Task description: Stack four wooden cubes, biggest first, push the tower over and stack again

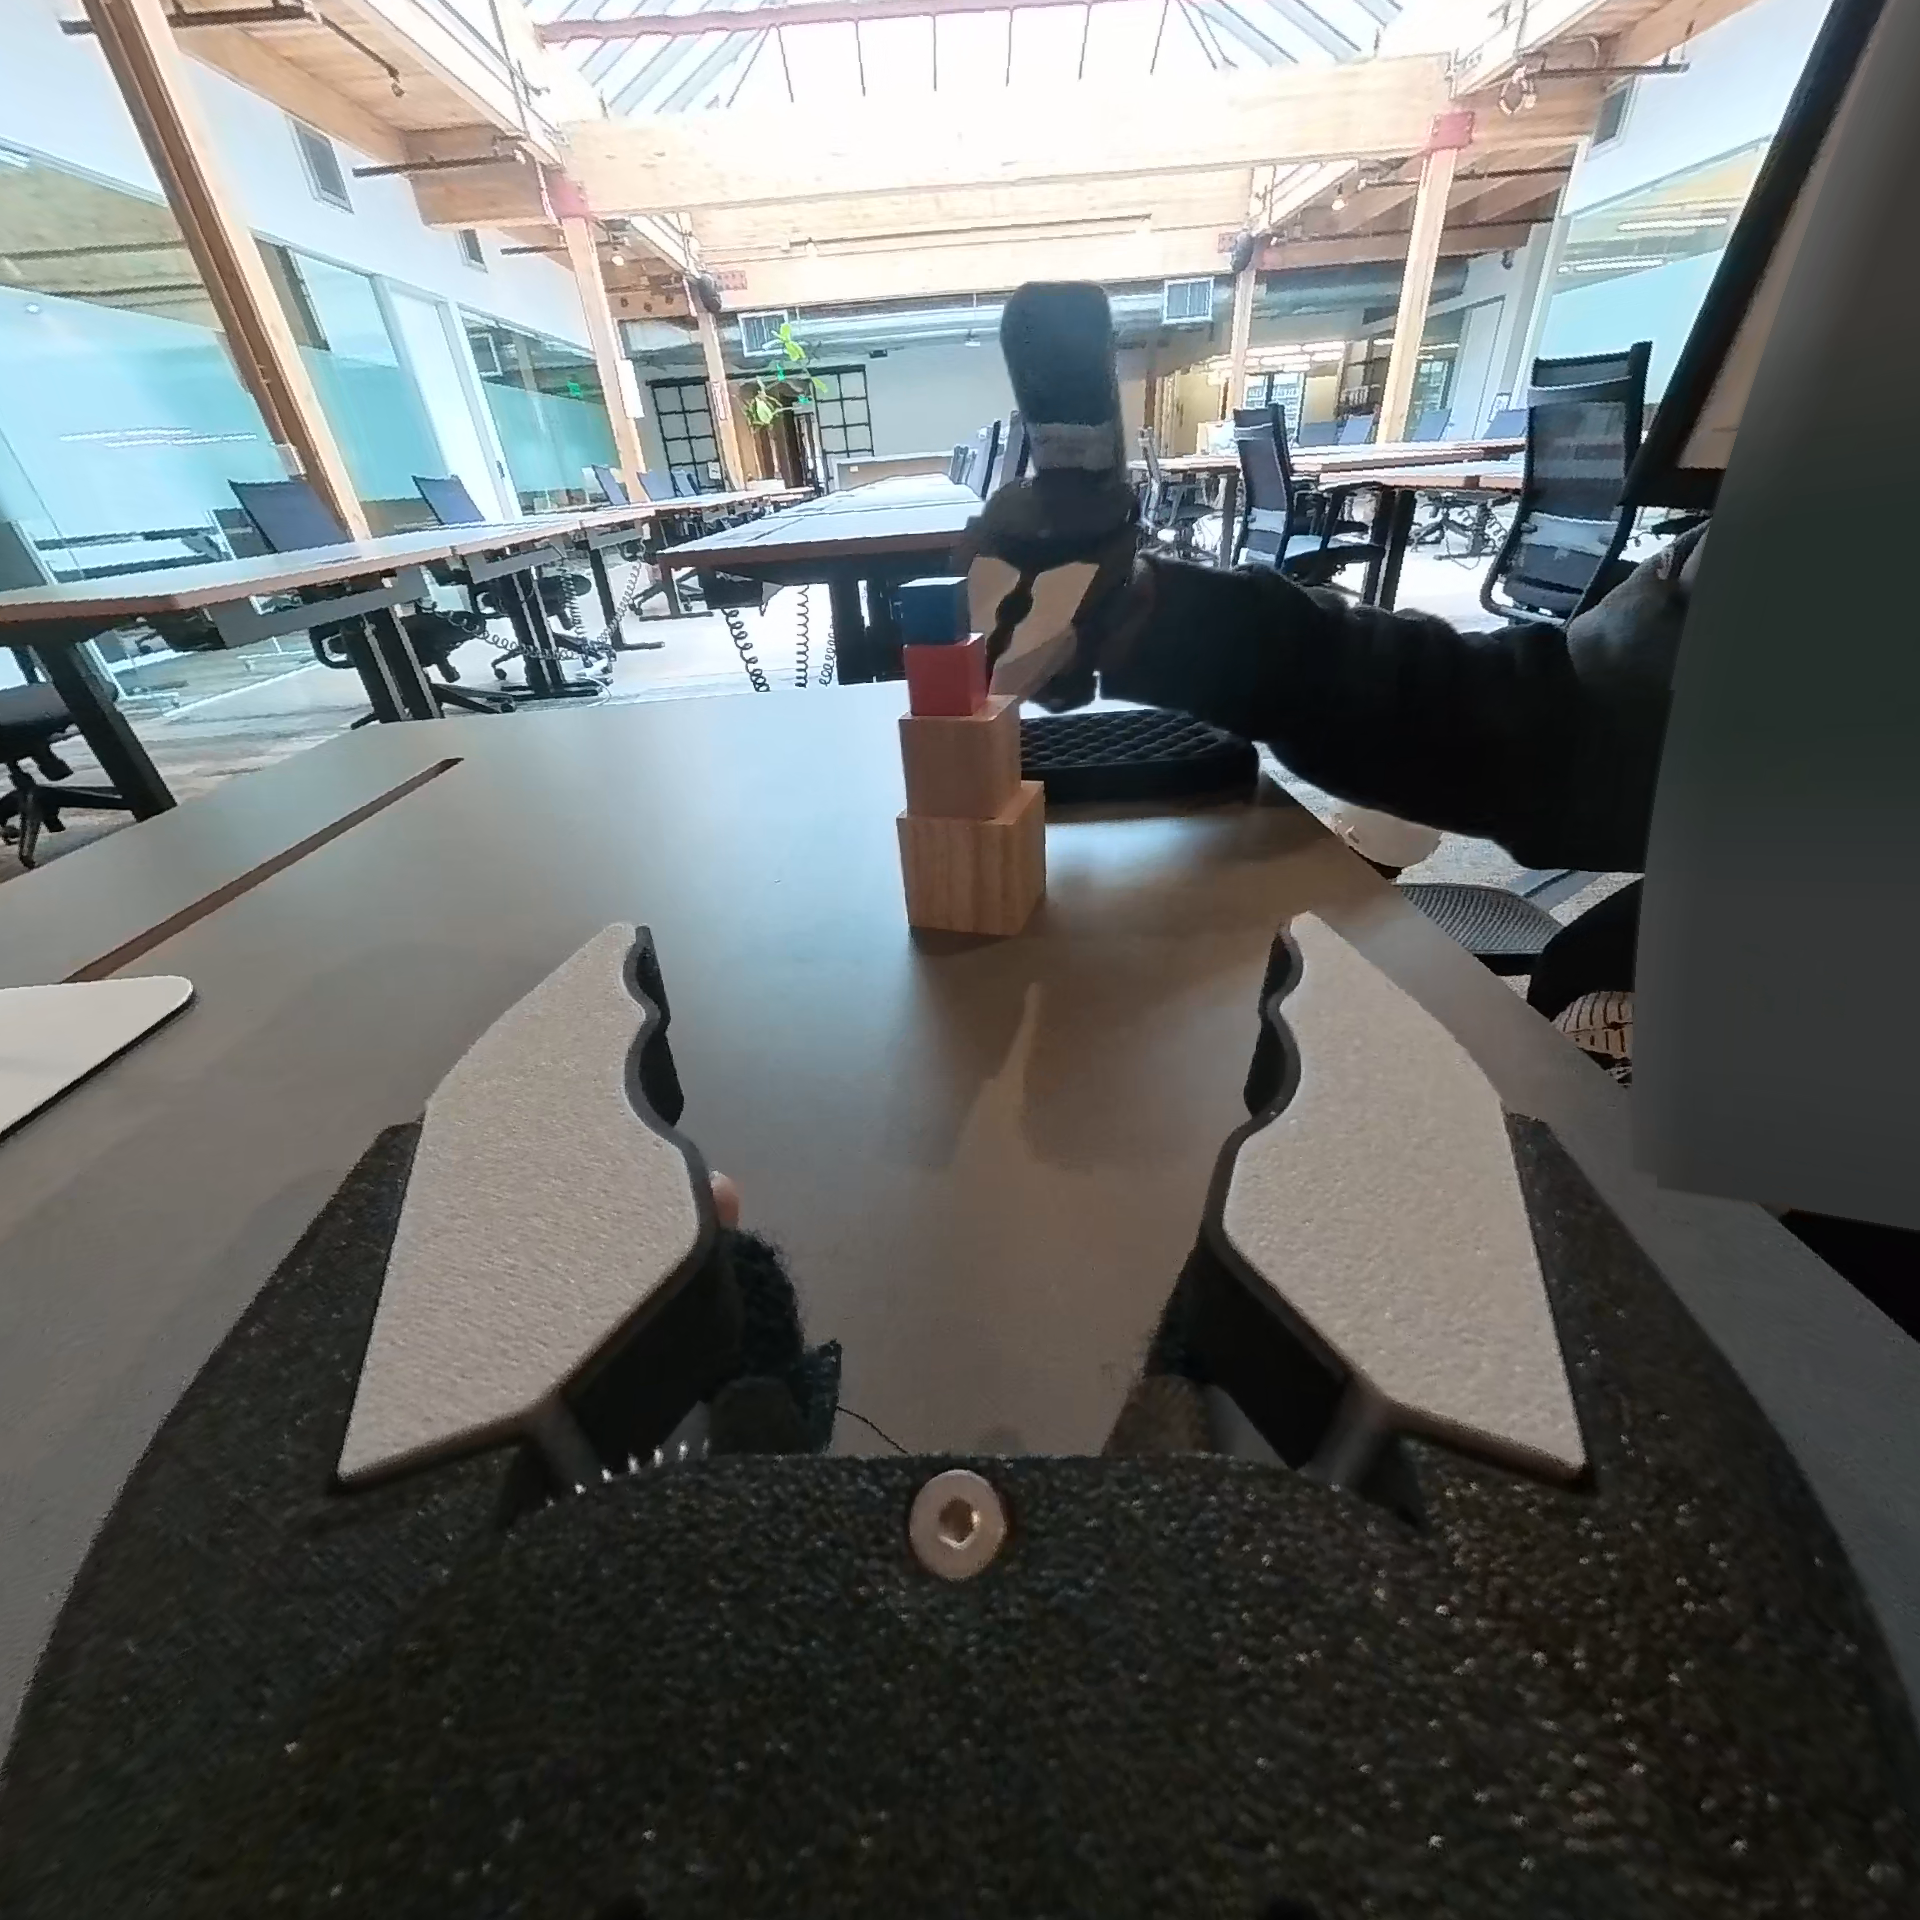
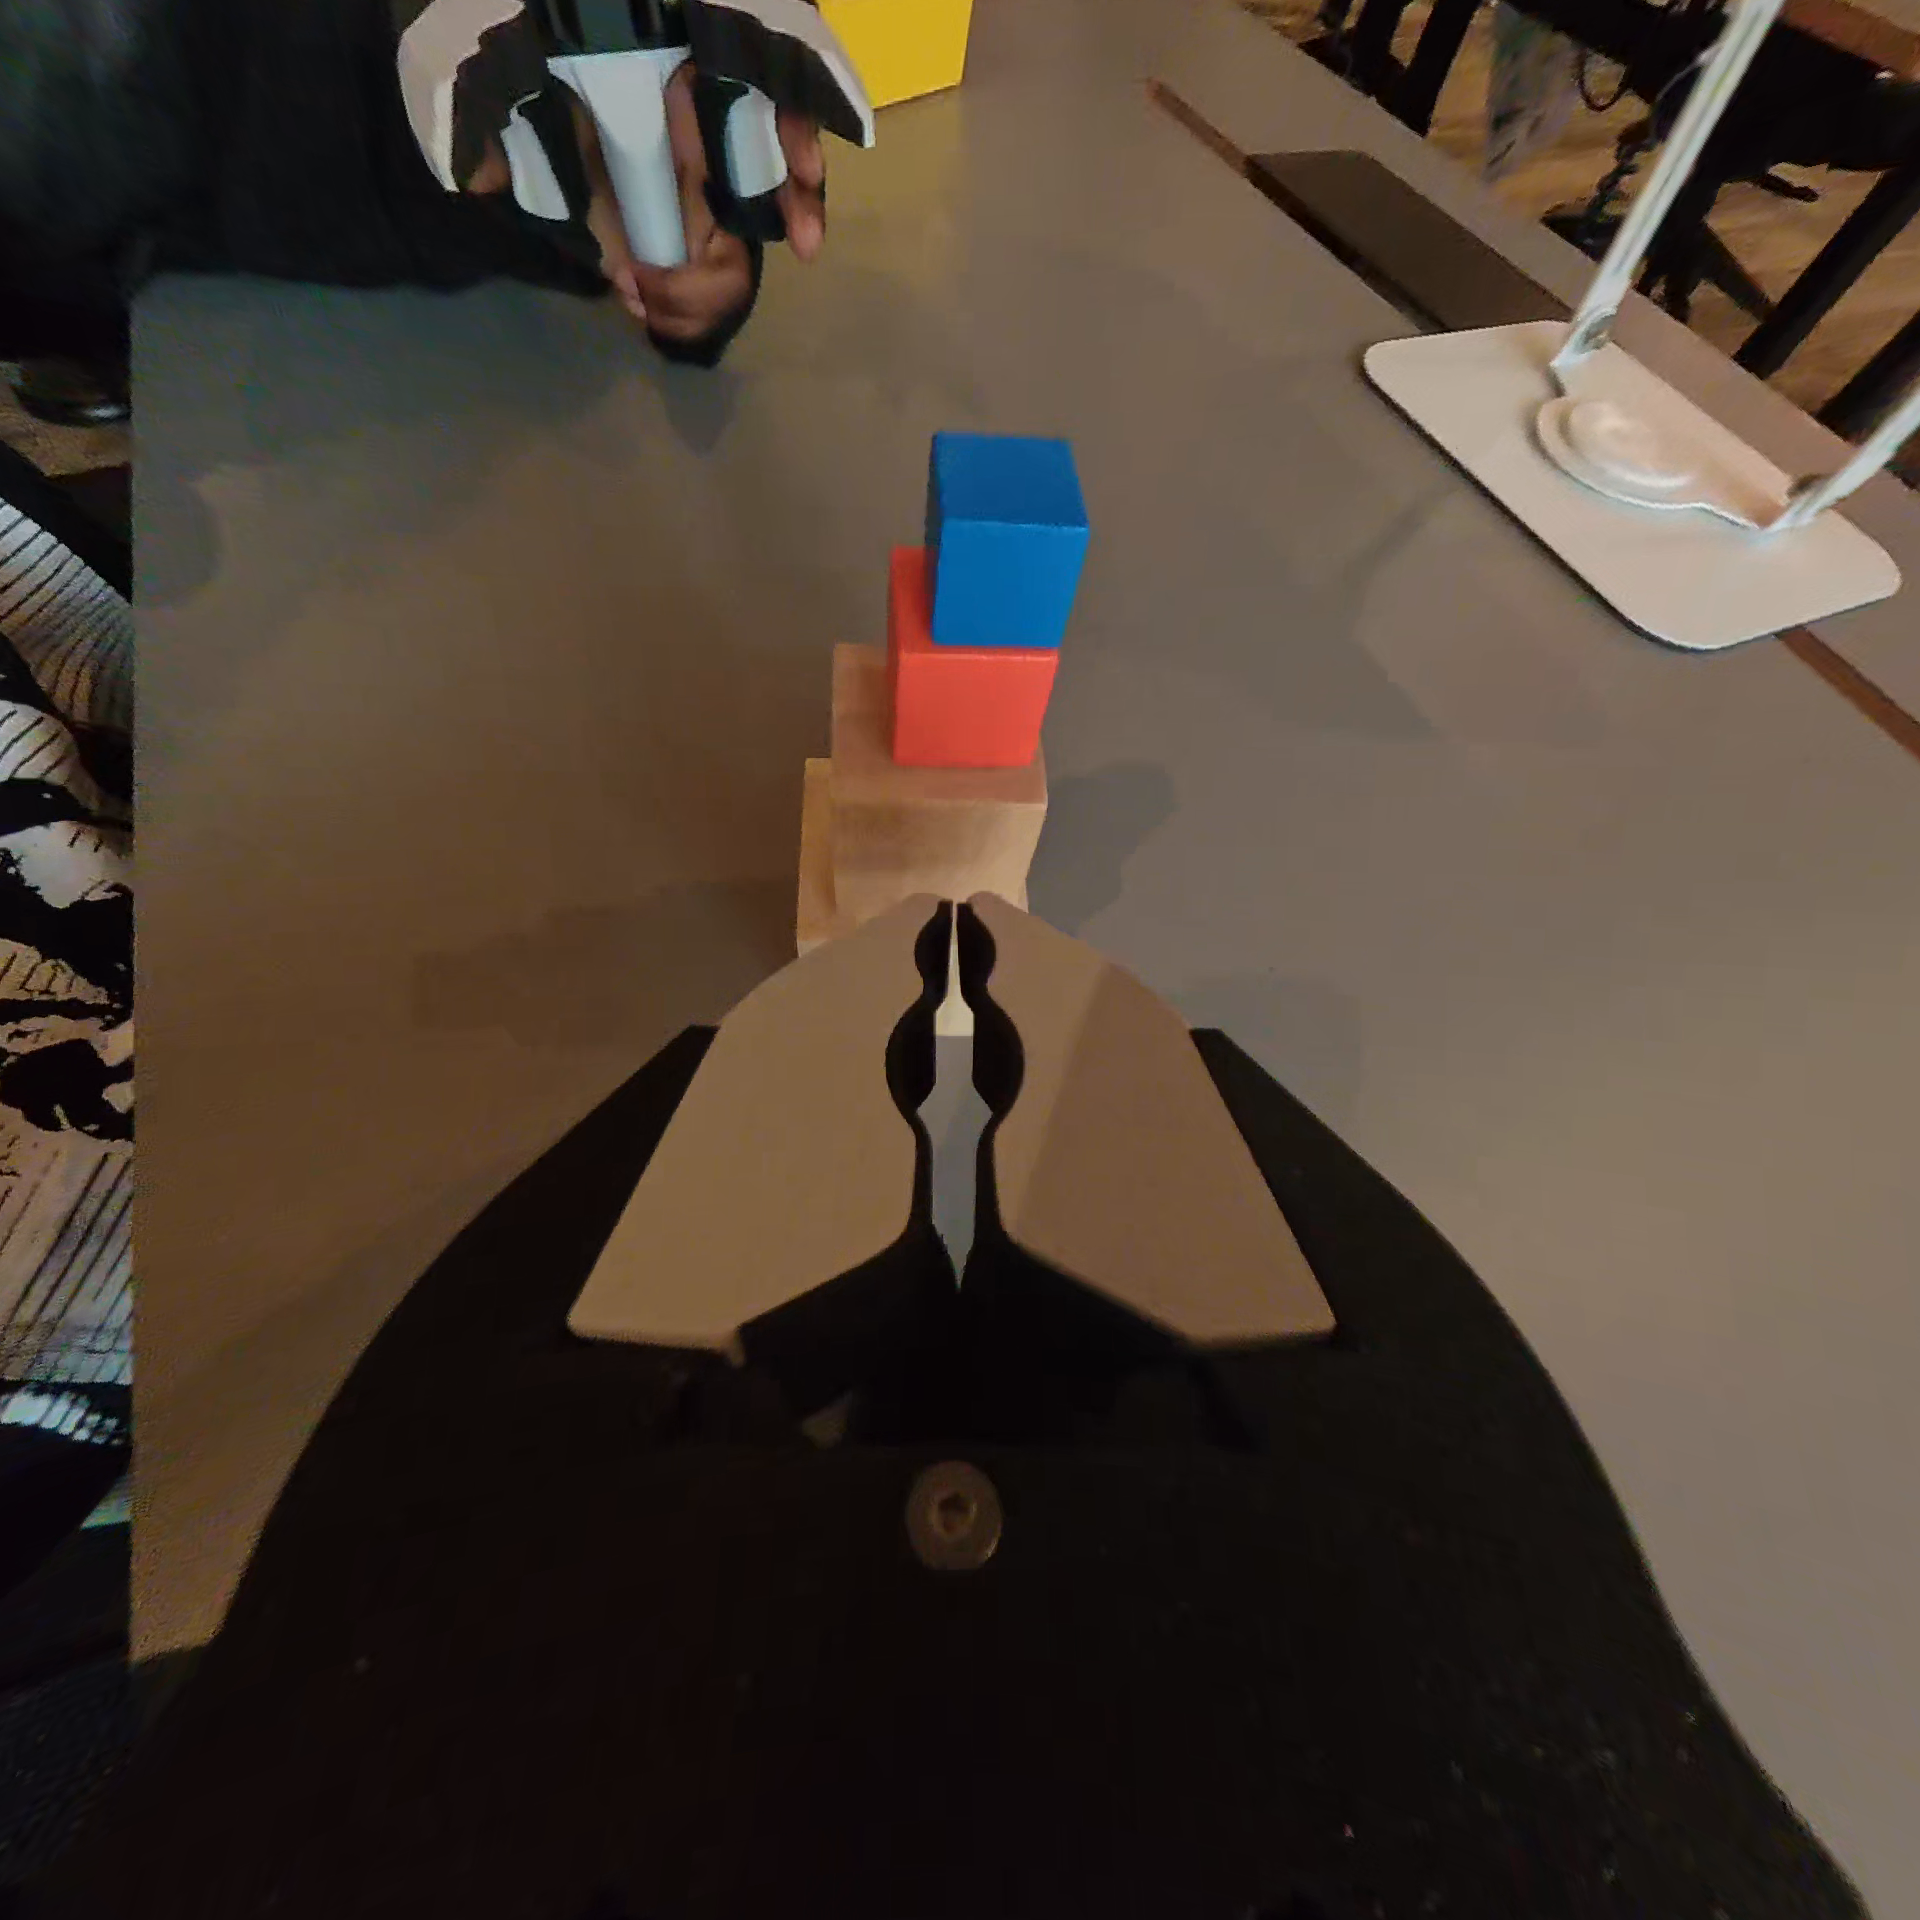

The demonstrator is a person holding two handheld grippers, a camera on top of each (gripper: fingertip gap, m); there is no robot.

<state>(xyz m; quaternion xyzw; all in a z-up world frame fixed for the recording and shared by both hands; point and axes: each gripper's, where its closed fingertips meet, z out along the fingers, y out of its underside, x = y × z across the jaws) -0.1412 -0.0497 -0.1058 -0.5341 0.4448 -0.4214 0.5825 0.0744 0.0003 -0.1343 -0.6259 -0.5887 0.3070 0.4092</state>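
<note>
tower (image 2: 961,707) of four stood mid-worktop | right gripper (image 2: 954,914) pressed together, empty, beside it | left gripper (image 1: 961,987) spread, clear | step: topple | next: sideways shove

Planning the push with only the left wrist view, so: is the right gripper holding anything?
Observer: No. The right gripper has its jaws shut on nothing, tips low beside the tower.
Operator: Anything behind my camera?
Observer: A yellow box stands there.
Operator: What is the white plate at my left edge?
Observer: A white stand base with metal rods rising from it.
</note>
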